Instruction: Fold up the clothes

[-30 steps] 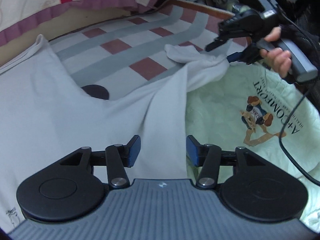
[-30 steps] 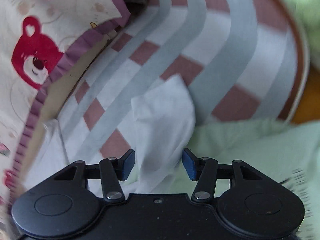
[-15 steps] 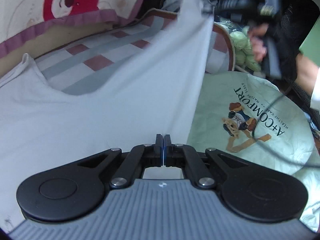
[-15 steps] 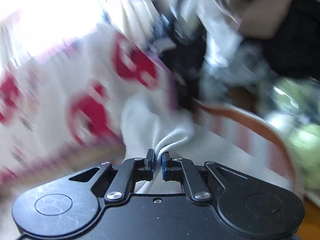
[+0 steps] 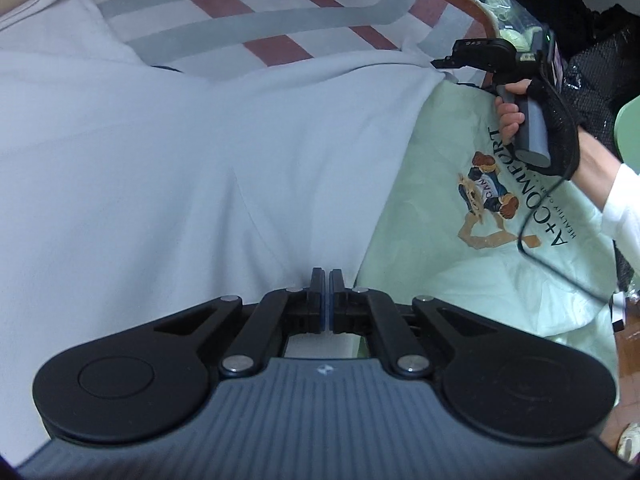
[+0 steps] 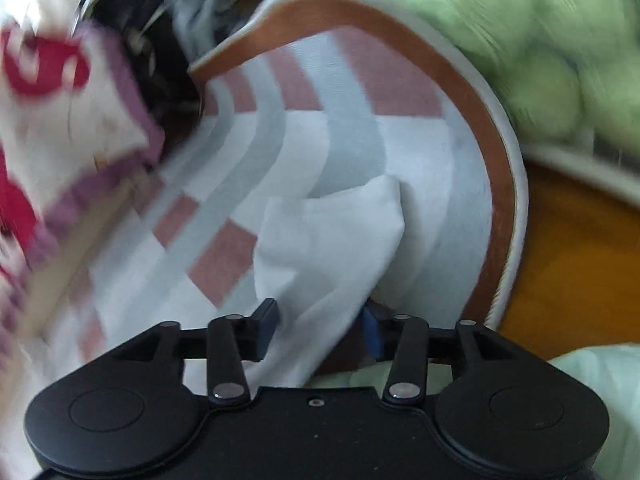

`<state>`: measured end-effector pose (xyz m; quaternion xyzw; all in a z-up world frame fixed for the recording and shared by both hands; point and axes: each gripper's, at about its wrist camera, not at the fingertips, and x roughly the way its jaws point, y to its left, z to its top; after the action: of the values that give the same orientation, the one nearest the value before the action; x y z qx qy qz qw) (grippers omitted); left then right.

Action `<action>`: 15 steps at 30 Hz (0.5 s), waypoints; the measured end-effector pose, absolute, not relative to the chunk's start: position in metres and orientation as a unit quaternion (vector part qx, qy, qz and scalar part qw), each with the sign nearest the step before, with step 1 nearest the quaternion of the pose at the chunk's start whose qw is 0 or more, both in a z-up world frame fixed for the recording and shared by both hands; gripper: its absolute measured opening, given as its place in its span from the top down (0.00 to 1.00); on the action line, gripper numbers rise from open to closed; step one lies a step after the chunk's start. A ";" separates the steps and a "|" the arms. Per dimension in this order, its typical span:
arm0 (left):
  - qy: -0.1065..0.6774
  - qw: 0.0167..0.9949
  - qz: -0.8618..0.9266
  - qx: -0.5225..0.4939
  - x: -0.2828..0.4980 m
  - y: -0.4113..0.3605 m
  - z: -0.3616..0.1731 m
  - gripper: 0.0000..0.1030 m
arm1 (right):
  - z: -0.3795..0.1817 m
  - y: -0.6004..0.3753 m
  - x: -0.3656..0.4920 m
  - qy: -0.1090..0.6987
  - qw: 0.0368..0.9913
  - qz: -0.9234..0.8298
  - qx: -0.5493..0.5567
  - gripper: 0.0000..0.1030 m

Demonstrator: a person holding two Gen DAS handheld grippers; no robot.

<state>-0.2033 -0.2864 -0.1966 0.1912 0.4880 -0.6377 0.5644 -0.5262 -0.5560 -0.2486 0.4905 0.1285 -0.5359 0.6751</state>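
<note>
While white garment (image 5: 200,168) covers striped mat (image 5: 256,20), left gripper (image 5: 324,300) jaws pinch its edge; right gripper (image 6: 320,330) jaws just spread.

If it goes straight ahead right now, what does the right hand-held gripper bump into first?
Probably the white shirt lying between its open jaws, with the striped mat just beyond. Blur makes depth uncertain.

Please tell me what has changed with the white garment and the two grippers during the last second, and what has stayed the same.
The left gripper closed on the near edge of the white garment. The right gripper pinched the far corner, lifted it, brought it back down flat, and its jaws have just been opening, the cloth lying loose between them. The striped mat and the green printed bag stayed as they were.
</note>
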 end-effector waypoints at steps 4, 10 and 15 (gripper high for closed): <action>0.487 0.565 -0.639 0.186 -0.204 -0.289 -0.194 0.99 | -0.257 -0.573 -0.534 0.097 0.666 -0.539 0.507 0.49; 0.452 0.558 -0.663 0.211 -0.203 -0.277 -0.183 0.99 | -0.175 -0.555 -0.497 0.165 0.816 -0.491 0.256 0.95; 0.462 0.550 -0.663 0.209 -0.196 -0.267 -0.188 0.99 | -0.146 -0.563 -0.524 0.177 0.802 -0.546 0.163 0.99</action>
<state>-0.1960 -0.2668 -0.1879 0.2094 0.4625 -0.6635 0.5496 -0.5242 -0.5628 -0.1455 0.1627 0.1767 -0.5463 0.8024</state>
